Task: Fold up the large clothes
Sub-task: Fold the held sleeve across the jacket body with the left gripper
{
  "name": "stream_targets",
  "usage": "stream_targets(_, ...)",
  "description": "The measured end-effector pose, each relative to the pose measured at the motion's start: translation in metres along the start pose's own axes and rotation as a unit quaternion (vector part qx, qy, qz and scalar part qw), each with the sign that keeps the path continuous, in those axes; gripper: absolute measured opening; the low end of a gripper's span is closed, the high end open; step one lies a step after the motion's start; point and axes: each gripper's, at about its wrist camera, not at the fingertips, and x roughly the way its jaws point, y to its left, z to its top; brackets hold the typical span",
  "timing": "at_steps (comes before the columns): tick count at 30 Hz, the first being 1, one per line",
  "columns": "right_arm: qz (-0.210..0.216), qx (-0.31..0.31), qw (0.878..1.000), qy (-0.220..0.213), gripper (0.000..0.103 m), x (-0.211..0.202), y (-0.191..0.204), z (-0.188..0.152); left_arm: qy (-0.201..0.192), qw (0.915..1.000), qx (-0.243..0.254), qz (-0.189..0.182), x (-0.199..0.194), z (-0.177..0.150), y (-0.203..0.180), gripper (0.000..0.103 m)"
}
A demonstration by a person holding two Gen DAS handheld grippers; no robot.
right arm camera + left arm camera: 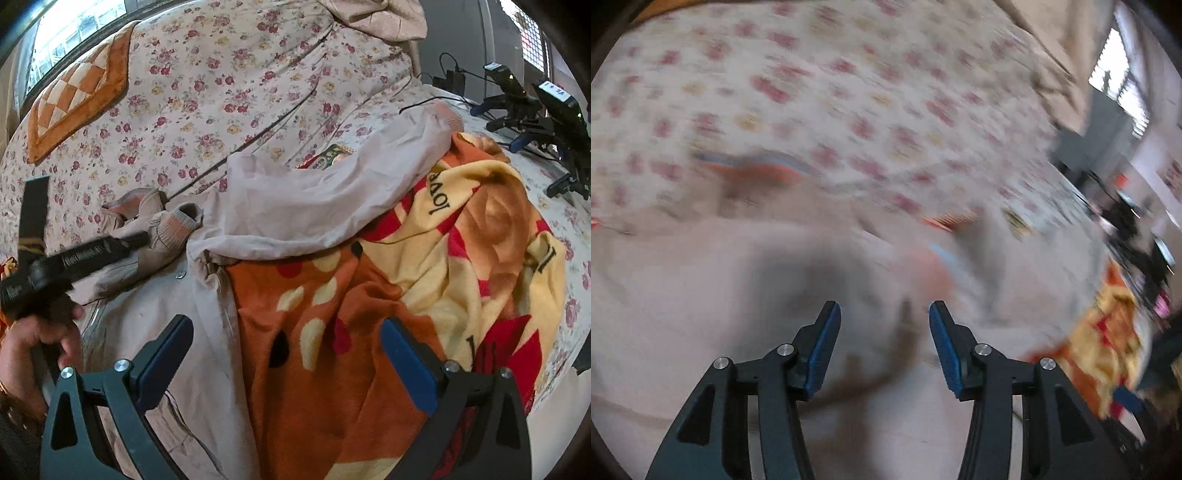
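Both the left gripper (885,325) and right gripper (287,354) are held wide open and empty above a beige jacket (280,206), the orange blanket (424,266) at 3 o'clock.

The whole picture is smeared by blur. The left hand-held gripper (885,317) hangs with its blue-padded fingers (823,347) spread apart, nothing between them, over a pale beige garment (738,277) that fills the lower half. Beyond it lies a floral sheet (831,92) on the bed. At the right edge shows an orange, yellow and red blanket (1108,339).
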Motion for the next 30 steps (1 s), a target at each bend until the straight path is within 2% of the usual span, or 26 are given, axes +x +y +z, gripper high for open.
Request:
stream_targets(3,-0.004,-0.020,1.000,-0.008,0.103,0.000,0.011,0.002,-0.002,0.9978,-0.026,0.061,-0.009,0.006,0.036,0.036)
stream_targets(5,-0.005,-0.027,0.999,-0.020,0.102,-0.002,0.018,0.004,-0.003,0.9936,-0.028,0.110,-0.026,0.005,0.064,0.036)
stream_targets(7,0.006,-0.033,0.999,-0.033,0.102,-0.004,0.029,0.007,-0.004,0.9892,-0.031,0.143,-0.046,0.001,0.095,0.036)
stream_targets(11,0.065,-0.087,0.993,-0.048,0.102,0.005,0.076,0.029,0.002,0.9815,-0.042,0.187,-0.069,-0.010,0.151,0.037)
stream_targets(13,0.099,-0.132,0.985,-0.044,0.102,0.018,0.109,0.047,0.005,0.9797,-0.055,0.193,-0.072,-0.016,0.175,0.037)
stream_targets(15,0.136,-0.165,0.976,-0.039,0.102,0.042,0.139,0.064,0.008,0.9796,-0.081,0.183,-0.070,-0.025,0.193,0.037)
stream_targets(16,0.148,-0.168,0.974,-0.034,0.100,0.051,0.148,0.068,0.012,0.9794,-0.099,0.176,-0.067,-0.034,0.204,0.037)
stream_targets(18,0.185,-0.167,0.968,-0.013,0.092,0.084,0.166,0.079,0.010,0.9806,-0.109,0.162,-0.065,-0.046,0.212,0.036)
stream_targets(20,0.205,-0.170,0.964,0.010,0.091,0.115,0.176,0.081,0.000,0.9816,-0.117,0.151,-0.072,-0.048,0.215,0.037)
stream_targets(21,0.197,-0.179,0.964,0.028,0.090,0.135,0.178,0.080,-0.001,0.9815,-0.123,0.147,-0.074,-0.048,0.216,0.036)
stream_targets(23,0.143,-0.173,0.970,0.093,0.089,0.178,0.166,0.072,-0.003,0.9815,-0.129,0.141,-0.073,-0.050,0.218,0.036)
stream_targets(24,0.141,-0.161,0.970,0.113,0.085,0.188,0.159,0.071,-0.002,0.9815,-0.129,0.142,-0.072,-0.049,0.218,0.036)
stream_targets(25,0.159,-0.143,0.972,0.098,0.085,0.184,0.153,0.075,-0.001,0.9813,-0.126,0.146,-0.071,-0.049,0.217,0.036)
stream_targets(27,0.154,-0.133,0.974,0.098,0.085,0.181,0.151,0.078,0.002,0.9807,-0.120,0.154,-0.068,-0.048,0.214,0.038)
stream_targets(30,0.144,-0.154,0.974,0.085,0.084,0.169,0.156,0.072,0.003,0.9811,-0.114,0.156,-0.068,-0.047,0.211,0.040)
